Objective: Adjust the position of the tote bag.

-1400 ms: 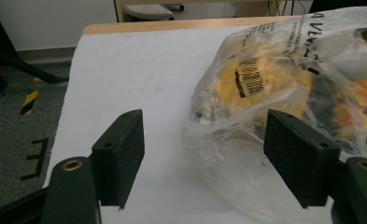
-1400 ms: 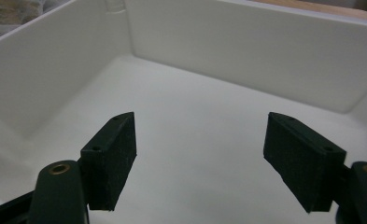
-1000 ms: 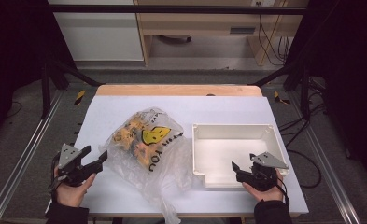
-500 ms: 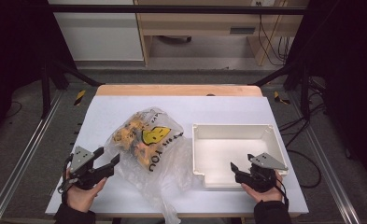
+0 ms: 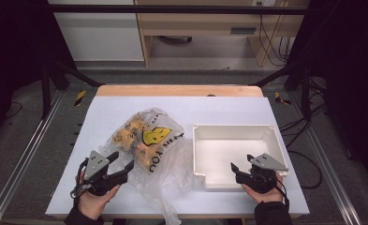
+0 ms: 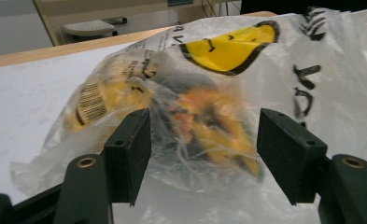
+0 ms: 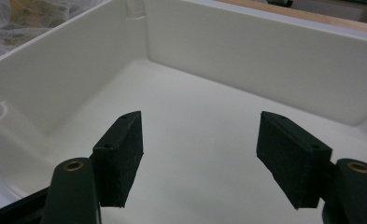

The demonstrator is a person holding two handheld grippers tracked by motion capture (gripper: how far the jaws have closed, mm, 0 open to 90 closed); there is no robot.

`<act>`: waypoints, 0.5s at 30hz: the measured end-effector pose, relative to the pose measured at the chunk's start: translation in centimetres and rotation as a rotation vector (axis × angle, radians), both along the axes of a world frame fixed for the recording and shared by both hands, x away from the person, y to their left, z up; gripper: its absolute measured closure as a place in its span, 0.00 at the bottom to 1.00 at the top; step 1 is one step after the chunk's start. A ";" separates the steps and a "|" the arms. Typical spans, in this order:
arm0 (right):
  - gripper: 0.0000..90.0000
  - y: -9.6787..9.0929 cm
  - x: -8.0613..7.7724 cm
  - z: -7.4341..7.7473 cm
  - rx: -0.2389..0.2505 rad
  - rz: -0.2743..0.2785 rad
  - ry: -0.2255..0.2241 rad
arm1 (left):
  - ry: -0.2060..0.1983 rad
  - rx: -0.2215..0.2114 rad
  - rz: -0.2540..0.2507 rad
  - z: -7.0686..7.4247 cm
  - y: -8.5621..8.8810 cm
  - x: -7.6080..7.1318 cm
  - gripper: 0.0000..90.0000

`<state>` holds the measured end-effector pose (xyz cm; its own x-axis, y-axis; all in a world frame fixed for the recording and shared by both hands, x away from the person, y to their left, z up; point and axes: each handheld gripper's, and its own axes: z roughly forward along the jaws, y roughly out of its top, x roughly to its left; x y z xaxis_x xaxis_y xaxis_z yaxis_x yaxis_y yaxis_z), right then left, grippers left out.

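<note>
Bag (image 5: 149,145) lies lengthwise from far-left to near-right; left claw (image 5: 125,166) open, empty, just closing.

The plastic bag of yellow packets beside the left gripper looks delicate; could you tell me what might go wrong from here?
The plastic bag is thin, crumpled film, so the open left gripper may pinch only film, which could slip or tear under the packets' weight. The bag's loose tail hangs over the table's near edge and could snag. The open right gripper sits over the white bin's near wall and might bump it.
</note>
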<state>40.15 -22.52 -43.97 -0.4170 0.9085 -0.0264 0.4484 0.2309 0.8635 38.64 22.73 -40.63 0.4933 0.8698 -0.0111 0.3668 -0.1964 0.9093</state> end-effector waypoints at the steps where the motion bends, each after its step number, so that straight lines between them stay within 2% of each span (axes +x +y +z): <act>1: 0.36 0.0 0.0 0.0 -0.002 0.001 0.000 | 0.000 -0.001 -0.004 0.0 -0.2 -0.1 0.39; 6: 0.37 0.0 0.0 0.0 0.000 0.002 -0.001 | 0.005 0.007 -0.022 0.0 -0.9 -0.3 0.39; 12: 0.37 0.0 0.0 0.0 0.002 0.001 0.003 | 0.016 0.004 -0.072 0.0 -2.4 -0.8 0.39; 15: 0.36 0.0 0.0 0.0 0.000 0.002 0.002 | 0.012 0.020 -0.108 -0.1 -3.7 -1.3 0.38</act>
